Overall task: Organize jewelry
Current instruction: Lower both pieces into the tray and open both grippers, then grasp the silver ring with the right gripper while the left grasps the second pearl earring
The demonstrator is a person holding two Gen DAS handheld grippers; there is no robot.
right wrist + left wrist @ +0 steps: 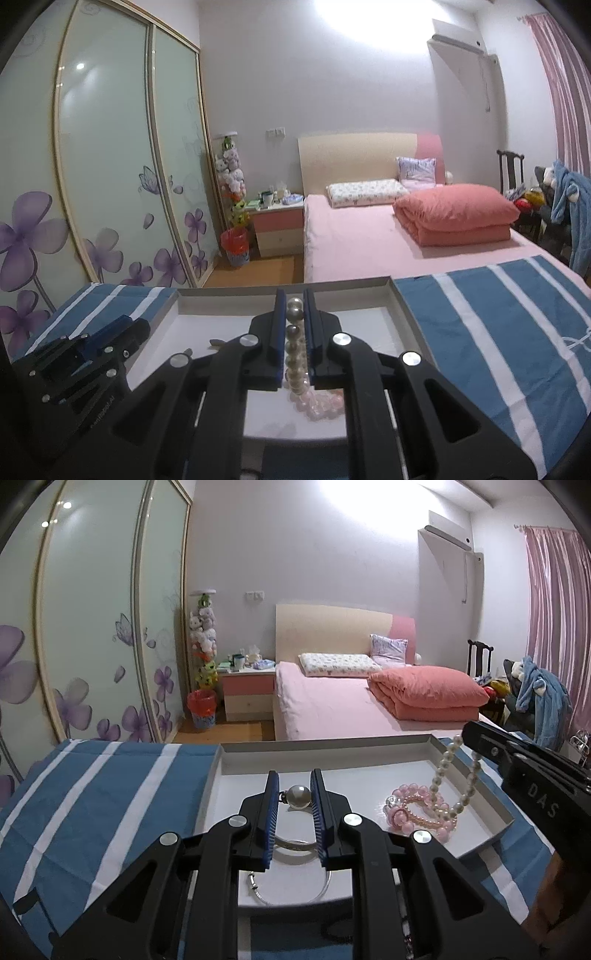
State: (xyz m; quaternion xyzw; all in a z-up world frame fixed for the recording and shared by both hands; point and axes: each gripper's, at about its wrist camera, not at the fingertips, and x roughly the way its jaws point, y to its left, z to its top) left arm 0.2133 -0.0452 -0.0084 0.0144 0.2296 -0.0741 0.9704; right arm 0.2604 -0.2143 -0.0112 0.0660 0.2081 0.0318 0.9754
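Item 1, lettering: we read "DAS" on the black body of the right gripper [466, 738] where it enters the left wrist view from the right; small print on the left gripper's [293, 794] housing in the right wrist view is too blurred for us to read.

Item 2, left gripper: its blue-padded fingers [271, 797] stand a little apart with a large pearl bead [298, 796] between them; we cannot tell whether the pads touch it. The bead belongs to a silver bangle [295, 882] that curves back beneath the fingers onto the floor of the white tray [325, 747].

Item 3, right gripper [294, 332]: its fingers are pressed onto a white pearl strand [294, 345], which hangs from them into the tray. The strand's lower loop [448, 808] lies against a pink bead bracelet [413, 808], below and left of that gripper.

Item 4, pose: both grippers reach forward over the tray, which sits on a blue-and-white striped cloth [103, 794]. The right one is raised and angled down.
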